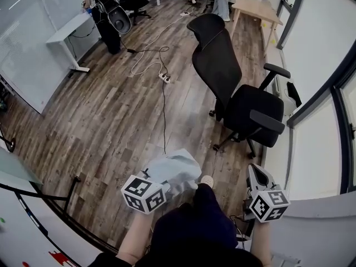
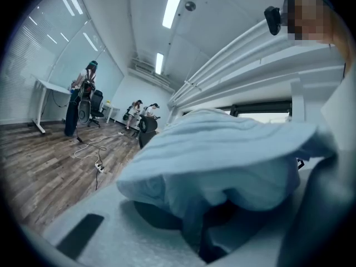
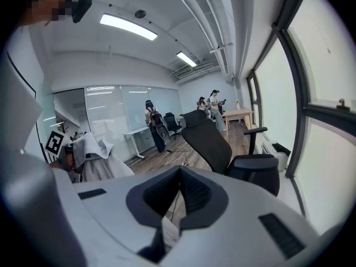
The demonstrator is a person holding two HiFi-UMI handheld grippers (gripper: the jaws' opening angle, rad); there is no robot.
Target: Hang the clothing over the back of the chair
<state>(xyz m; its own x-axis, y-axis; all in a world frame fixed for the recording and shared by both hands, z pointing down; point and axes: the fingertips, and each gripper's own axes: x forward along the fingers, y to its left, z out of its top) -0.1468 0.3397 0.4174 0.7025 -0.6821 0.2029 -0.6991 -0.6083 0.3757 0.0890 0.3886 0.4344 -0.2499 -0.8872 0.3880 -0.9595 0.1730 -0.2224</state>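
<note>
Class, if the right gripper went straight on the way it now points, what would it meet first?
The shut right gripper would probably meet the backrest of the black mesh office chair; depth is unclear.

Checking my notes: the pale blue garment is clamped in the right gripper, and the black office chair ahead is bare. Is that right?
Not quite: the pale blue garment is clamped in the left gripper, not the right gripper, as the left gripper view shows. The black office chair ahead is bare.
</note>
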